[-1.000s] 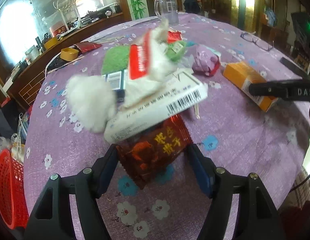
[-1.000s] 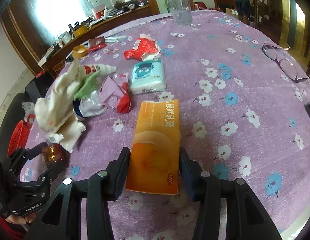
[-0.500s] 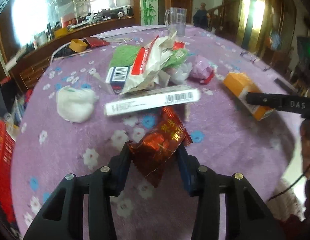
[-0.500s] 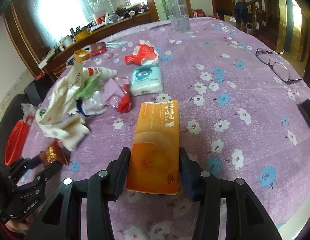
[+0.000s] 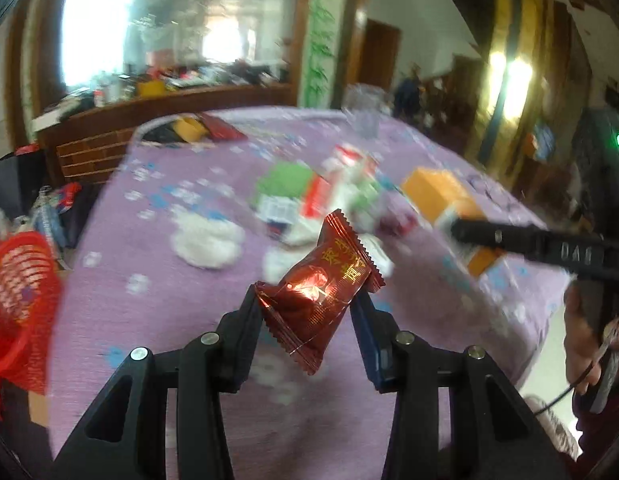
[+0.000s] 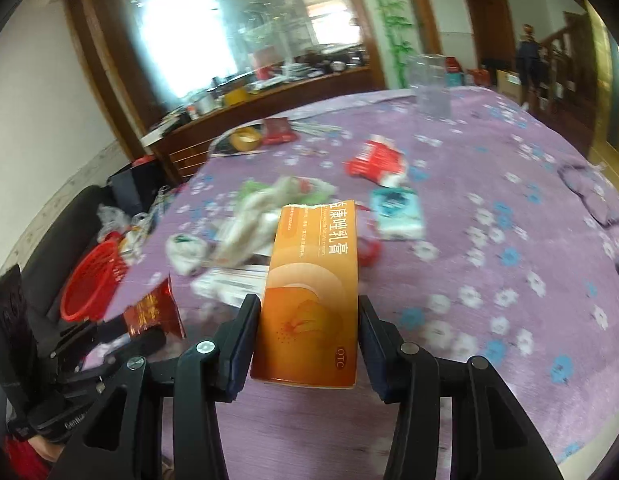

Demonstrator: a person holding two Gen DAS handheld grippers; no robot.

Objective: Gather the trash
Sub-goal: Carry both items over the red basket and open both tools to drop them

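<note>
1. a red plastic mesh basket (image 5: 19,292) sits off the left edge of the round table covered in a purple flowered cloth (image 5: 157,292), below the table top.
2. the left gripper (image 5: 307,312) points down at a slant over the near left part of the table, lifted clear of the cloth; its jaws have just been closing and are now clamped on a dark red foil snack packet with gold lettering (image 5: 323,280), which sticks up between the pads with its crimped ends free.
3. beyond it, near the table's middle, lies blurred trash: a white crumpled tissue wad (image 5: 207,242), a green wrapper (image 5: 283,180) and a red and white crumpled bag (image 5: 341,176).
4. the right gripper (image 6: 307,332) also tilts downward over the near edge, raised off the cloth; its jaws are clamped on the sides of a long orange cardboard medicine box (image 6: 313,288), held lengthwise and pointing away, its far flap torn.
5. in the left wrist view that box hangs over the right side of the table, and the person's hand (image 5: 585,332) grips the handle at the right edge.
6. a teal tissue pack (image 6: 397,212) lies just right of the box's far end, and a clear glass mug (image 6: 429,84) stands near the far edge.
</note>
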